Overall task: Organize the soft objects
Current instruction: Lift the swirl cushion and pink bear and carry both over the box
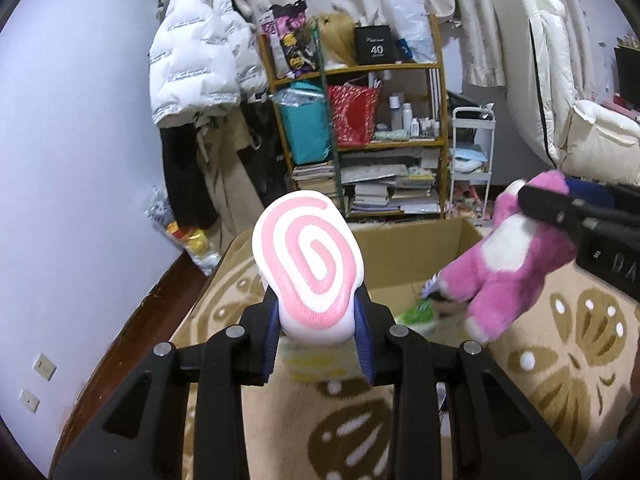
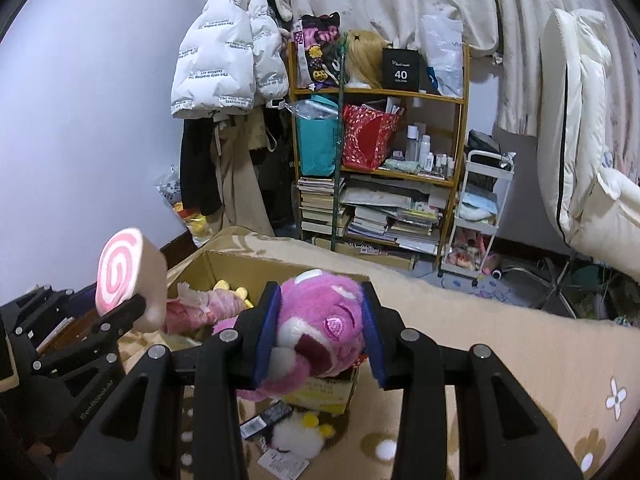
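- The left claw is clamped on a pink-and-white swirl cushion, its blue pads pressing the cushion's lower end from both sides; the spiral face stands upright above the fingers.
- In the right wrist view the same swirl cushion shows at the left, raised beside the cardboard box.
- The right claw is clamped on the head of a pink plush bear, blue pads against either side of its face.
- From the left wrist view the pink plush bear hangs from the right claw, its legs dangling over the open cardboard box.
- The box sits on a beige flower-patterned blanket; inside it lie a pale pink plush and something yellow.
- A small white plush toy lies on the blanket just in front of the box.
- Behind stands a wooden shelf packed with bags, bottles and books, with a white puffer jacket hanging to its left.
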`<state>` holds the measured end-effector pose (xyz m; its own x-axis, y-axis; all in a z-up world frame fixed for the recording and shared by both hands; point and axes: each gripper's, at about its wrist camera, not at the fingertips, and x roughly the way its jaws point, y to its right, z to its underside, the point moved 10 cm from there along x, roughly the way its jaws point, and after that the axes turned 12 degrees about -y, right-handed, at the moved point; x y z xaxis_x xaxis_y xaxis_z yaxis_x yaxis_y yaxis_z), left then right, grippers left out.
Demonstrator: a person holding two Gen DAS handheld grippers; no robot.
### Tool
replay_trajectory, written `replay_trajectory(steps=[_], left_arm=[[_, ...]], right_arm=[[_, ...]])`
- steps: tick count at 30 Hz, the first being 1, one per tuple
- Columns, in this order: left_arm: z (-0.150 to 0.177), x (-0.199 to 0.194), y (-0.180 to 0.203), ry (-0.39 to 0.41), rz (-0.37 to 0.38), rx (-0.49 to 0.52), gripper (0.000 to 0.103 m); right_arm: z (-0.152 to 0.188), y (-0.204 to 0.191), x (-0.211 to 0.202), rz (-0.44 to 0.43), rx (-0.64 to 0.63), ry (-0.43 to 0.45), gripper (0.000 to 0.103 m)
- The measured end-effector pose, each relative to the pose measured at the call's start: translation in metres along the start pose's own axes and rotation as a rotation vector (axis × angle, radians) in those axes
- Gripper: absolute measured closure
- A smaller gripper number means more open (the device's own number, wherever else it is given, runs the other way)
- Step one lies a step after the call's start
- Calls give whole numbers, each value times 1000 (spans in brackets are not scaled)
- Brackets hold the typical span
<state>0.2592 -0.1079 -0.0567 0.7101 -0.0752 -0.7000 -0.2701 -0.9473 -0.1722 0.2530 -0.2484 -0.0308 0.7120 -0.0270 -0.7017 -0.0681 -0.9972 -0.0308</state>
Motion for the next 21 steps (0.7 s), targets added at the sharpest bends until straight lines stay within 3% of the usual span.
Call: replay_trajectory(steps=[4,12,16,21], left_arm=[[-13,7,11,13,25,9,71],[-21,30,23,8,67,5,70],[-21,47,27,-27,74,26,70],[-17,59,32,-68,111,49,68]], right_arm=[[-7,-3,9,-3,-9,-6,62],[-13,5,32,-57,92,-25,62],[-4,12,47,-61,135,-61,61],[18,17,68,-39,100,-123,61]])
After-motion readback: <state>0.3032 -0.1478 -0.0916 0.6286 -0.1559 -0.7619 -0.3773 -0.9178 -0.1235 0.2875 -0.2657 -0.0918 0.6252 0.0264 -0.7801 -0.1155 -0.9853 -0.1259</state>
